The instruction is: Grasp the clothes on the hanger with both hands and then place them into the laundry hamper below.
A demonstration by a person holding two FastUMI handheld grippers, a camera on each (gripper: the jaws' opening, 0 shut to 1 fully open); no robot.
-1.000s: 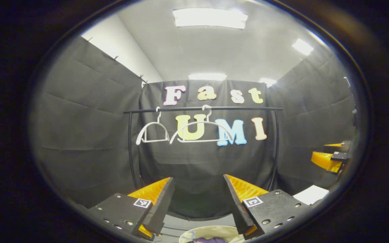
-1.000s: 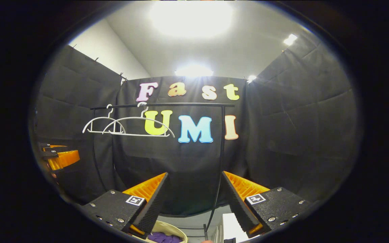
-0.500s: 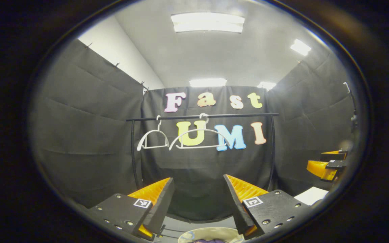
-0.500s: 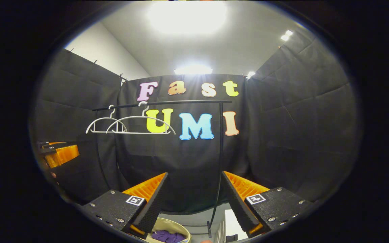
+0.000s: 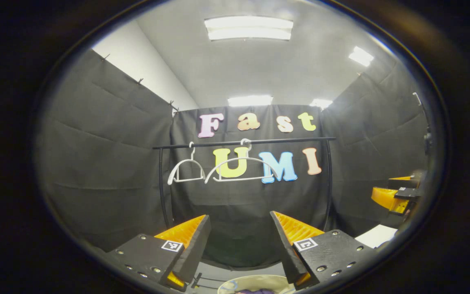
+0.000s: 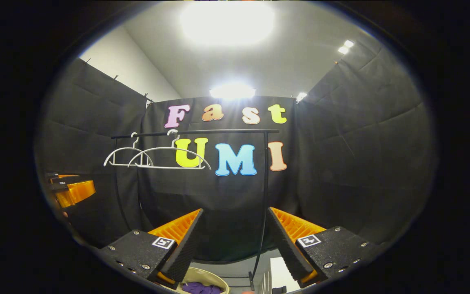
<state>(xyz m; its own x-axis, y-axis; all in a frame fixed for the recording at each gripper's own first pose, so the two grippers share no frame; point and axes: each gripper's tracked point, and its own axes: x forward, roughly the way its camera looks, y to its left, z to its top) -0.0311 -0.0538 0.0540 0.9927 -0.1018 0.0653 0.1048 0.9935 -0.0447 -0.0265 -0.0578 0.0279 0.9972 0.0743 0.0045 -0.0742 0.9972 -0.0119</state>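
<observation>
Two bare white hangers hang on a black rail ahead, with no clothes on them. Below, a beige laundry hamper holds purple clothes. My left gripper stands open above the hamper with nothing between its fingers. My right gripper is open and empty too. The right gripper appears at the right edge of the left gripper view; the left gripper appears at the left edge of the right gripper view.
The black clothes rack has upright posts in front of the black cloth walls. A white flat object lies low to the right of the hamper.
Both views have drifted slightly, with the rail and hangers shifting a little lower in view. Both grippers stay open and empty.
</observation>
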